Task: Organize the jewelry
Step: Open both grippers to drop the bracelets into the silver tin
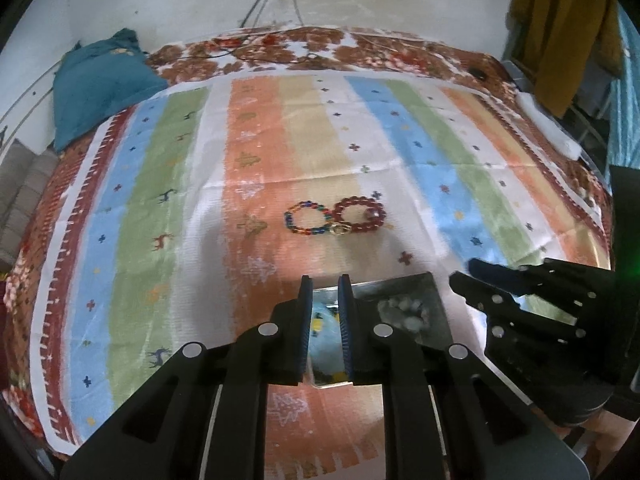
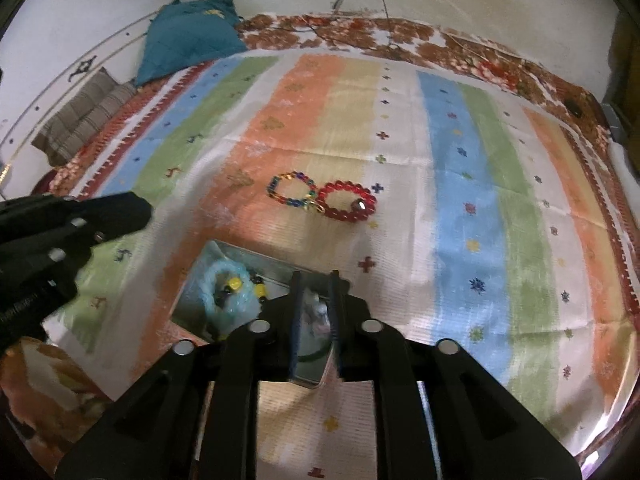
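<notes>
Left wrist view is showing the left hand-held gripper [image 1: 325, 292] hovering over a shiny metal tin [image 1: 434, 312], fingers slightly parted and gripping nothing. Beyond it, two bracelets are lying touching on the striped cloth-covered bed [image 1: 160, 184]: a multicoloured beaded bracelet [image 1: 289, 220] and, to its right, a red beaded bracelet [image 1: 378, 216], with a small gold ring [image 1: 340, 230] between them. The right hand-held gripper [image 2: 316, 296] is also narrowly open and empty. The beads probably are light, hard and slippery (likely elastic-strung); pinching across one strand seems safest.

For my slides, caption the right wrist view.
Right gripper above metal tray; two bead bracelets beyond.
</notes>
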### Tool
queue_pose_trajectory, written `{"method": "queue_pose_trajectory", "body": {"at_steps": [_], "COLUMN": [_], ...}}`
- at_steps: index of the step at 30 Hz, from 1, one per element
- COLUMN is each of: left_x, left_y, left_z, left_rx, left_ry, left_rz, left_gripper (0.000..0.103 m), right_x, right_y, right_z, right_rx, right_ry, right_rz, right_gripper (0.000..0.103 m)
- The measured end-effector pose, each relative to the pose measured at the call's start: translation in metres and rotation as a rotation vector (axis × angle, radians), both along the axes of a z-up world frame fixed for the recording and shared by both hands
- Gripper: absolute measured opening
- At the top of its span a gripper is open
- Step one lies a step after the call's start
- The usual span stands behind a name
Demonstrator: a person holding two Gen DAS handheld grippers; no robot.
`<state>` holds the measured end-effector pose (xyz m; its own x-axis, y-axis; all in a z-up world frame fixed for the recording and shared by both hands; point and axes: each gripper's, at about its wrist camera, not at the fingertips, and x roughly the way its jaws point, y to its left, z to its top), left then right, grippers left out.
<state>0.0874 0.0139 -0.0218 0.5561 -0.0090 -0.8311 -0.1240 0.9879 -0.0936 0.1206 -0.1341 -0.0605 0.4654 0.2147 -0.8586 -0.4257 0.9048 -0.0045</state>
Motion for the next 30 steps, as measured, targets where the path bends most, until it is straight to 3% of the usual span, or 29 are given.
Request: {"method": "queue_pose_trajectory", "body": {"at_steps": [8, 22, 30], "left_x": [0.003, 0.018, 0.037], "left_y": [0.016, 0.024, 0.029], "left_z": [-0.005, -0.018, -0.024], "left_rx": [0.002, 0.018, 0.044], "left_ry": [0.022, 0.061, 0.081], "left_rz": [0.046, 0.077, 0.105], "left_gripper": [0.017, 0.041, 0.044], "right_x": [0.007, 0.032, 0.056], "right_y": [-0.009, -0.023, -0.022], "right_z": [-0.003, -0.007, -0.013], "right_rx": [-0.012, 0.0, -0.032], "right_ry": [0.01, 0.045, 0.044], "right_rz": [-0.04, -0.097, -0.13], "right_gripper": [0.032, 0.056, 0.068]}}
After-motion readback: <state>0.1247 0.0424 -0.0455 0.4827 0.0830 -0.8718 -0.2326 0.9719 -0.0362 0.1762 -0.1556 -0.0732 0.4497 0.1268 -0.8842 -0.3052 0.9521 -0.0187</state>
